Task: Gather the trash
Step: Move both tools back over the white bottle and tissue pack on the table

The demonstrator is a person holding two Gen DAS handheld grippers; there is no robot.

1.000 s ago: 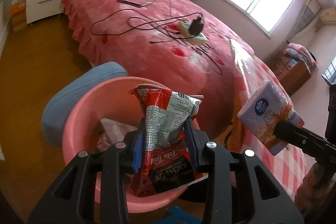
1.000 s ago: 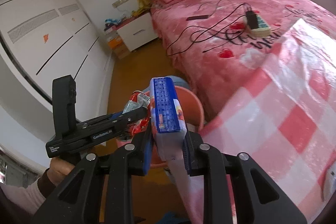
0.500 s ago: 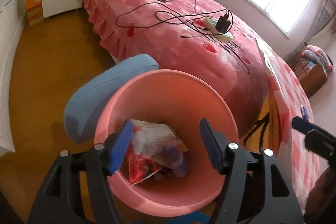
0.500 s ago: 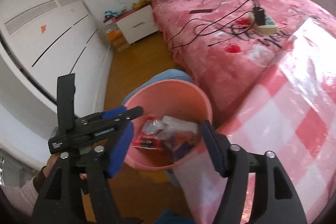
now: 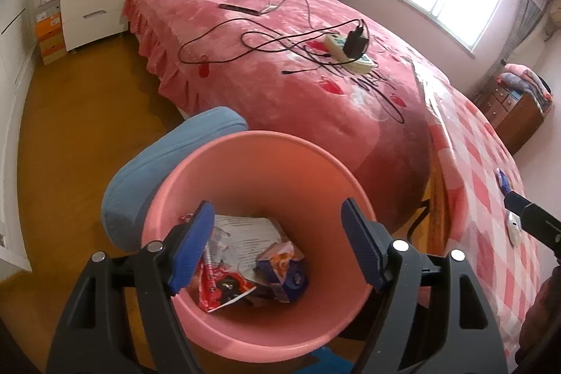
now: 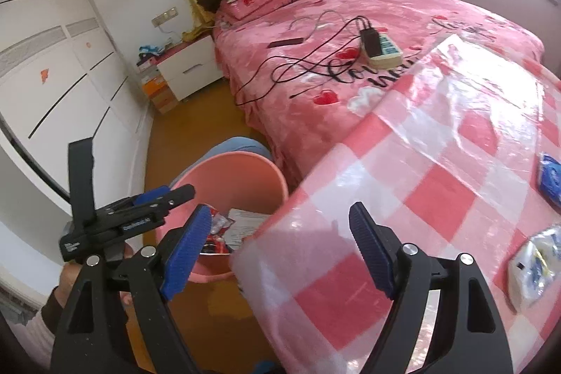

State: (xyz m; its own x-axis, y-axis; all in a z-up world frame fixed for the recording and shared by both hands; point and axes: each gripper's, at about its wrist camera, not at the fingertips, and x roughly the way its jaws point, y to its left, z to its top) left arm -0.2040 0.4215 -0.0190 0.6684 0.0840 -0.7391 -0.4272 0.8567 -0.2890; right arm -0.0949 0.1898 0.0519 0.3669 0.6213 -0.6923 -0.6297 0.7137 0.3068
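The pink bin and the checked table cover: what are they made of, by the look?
Pink bin: looks like moulded plastic, smooth, matte, one even colour, thin rim. Checked table cover: probably plastic sheet or film over cloth; it is glossy, with crinkled highlights and soft folds at the corner.

text: none legible | left gripper (image 6: 182, 195) — white print too small | bedspread (image 6: 350, 72) — script unclear
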